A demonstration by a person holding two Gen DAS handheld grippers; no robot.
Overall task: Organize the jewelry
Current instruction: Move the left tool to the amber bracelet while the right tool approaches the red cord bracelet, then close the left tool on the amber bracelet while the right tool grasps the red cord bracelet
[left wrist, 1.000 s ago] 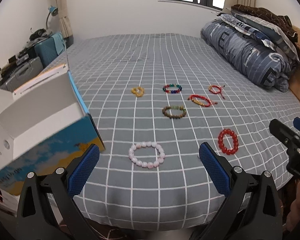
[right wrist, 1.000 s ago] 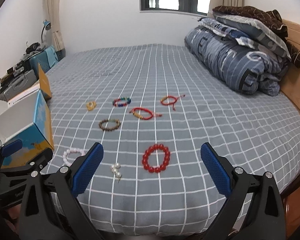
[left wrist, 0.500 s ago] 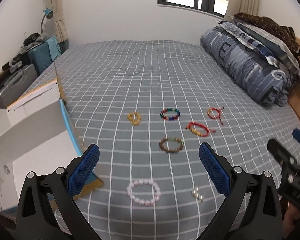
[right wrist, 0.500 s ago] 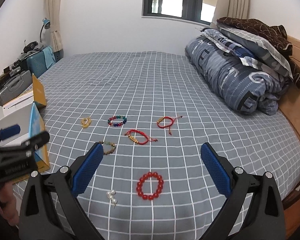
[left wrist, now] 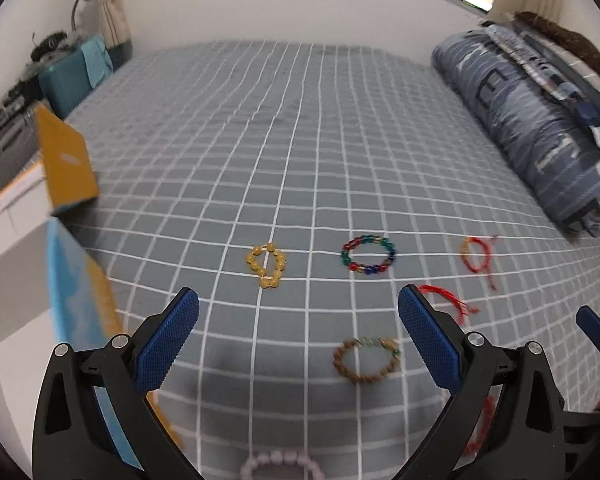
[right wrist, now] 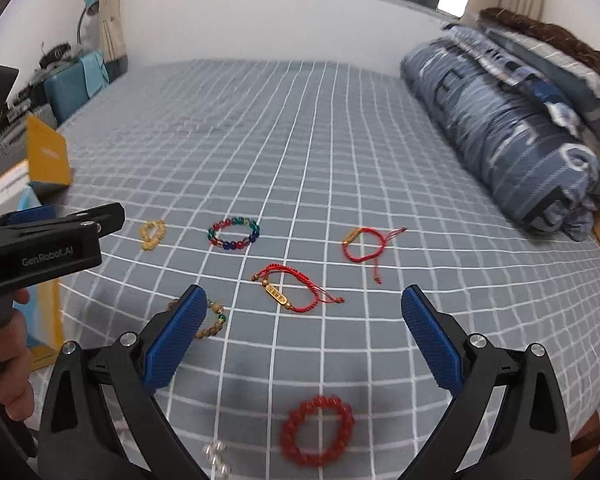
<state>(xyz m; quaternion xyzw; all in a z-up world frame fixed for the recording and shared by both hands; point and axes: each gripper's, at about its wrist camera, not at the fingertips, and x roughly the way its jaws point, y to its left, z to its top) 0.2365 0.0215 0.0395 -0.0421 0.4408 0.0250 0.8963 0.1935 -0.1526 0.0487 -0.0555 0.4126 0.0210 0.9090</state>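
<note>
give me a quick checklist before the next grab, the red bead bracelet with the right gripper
1. Right gripper jaws open: ok.
2. Right gripper empty: ok.
3. Red bead bracelet lies flat on the bed, apart from the other pieces: ok.
4. Bracelet between the jaws: not ok, it lies nearer the camera than the fingertips.
5. Left gripper out of the way: ok, off to the left, open.
6. Box open to receive it: ok, though its inside is hidden.
</note>
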